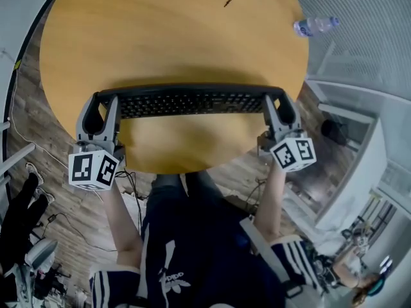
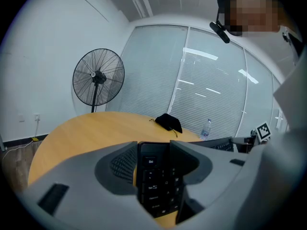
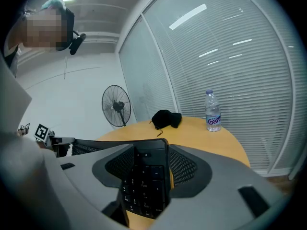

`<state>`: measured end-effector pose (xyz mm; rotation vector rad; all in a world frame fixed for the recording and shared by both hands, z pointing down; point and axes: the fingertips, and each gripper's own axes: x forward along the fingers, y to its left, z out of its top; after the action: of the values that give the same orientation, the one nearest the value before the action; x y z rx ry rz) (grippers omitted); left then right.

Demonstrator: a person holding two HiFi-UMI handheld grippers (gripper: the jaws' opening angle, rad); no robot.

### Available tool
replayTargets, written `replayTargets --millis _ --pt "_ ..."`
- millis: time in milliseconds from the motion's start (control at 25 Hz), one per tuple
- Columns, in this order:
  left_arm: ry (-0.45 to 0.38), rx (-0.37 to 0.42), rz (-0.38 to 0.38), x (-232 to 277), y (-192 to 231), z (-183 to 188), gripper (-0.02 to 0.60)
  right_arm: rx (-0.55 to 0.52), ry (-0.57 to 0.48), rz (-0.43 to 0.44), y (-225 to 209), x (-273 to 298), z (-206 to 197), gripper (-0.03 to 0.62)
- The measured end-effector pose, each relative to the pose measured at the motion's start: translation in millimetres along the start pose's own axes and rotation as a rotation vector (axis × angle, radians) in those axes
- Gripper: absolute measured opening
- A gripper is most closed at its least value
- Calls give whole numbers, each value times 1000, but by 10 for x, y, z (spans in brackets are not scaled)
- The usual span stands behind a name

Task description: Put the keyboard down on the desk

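Over the near edge of the desk point(image 1: 173, 37) the keyboard point(image 1: 192, 101) is held level, the left gripper point(image 1: 104, 108) clamped on its left end and the right gripper point(image 1: 277, 108) on its right end. Setting it down and letting go seem left to do. Whether its underside already touches the desk cannot be told.

Broad free desk point(image 1: 160, 37) beyond the keyboard point(image 1: 192, 101); black pouch point(image 3: 167, 119) and bottle point(image 1: 314, 25) sit at far edge.
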<state>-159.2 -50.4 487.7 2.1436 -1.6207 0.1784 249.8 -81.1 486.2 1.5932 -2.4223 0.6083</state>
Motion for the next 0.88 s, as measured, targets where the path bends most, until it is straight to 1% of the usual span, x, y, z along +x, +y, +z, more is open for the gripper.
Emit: replayTargets --millis 80,200,360,600,800,880 --pt "16 -1 -1 18 16 -56 198 -10 19 6 5 31 -40 221" --pt "43 -6 -1 33 48 -141 198 6 36 1 -32 55 -148 221" --pt "51 -11 11 65 82 -205 198 4 62 0 -30 119 -217 221" --pt "75 -12 19 172 216 -223 198 40 90 -16 -29 283 -330 221" --pt "81 -16 26 243 152 -201 198 51 106 -16 -136 318 -286 221" --pt "83 -16 27 248 135 -198 198 76 106 -28 -179 293 -302 221"
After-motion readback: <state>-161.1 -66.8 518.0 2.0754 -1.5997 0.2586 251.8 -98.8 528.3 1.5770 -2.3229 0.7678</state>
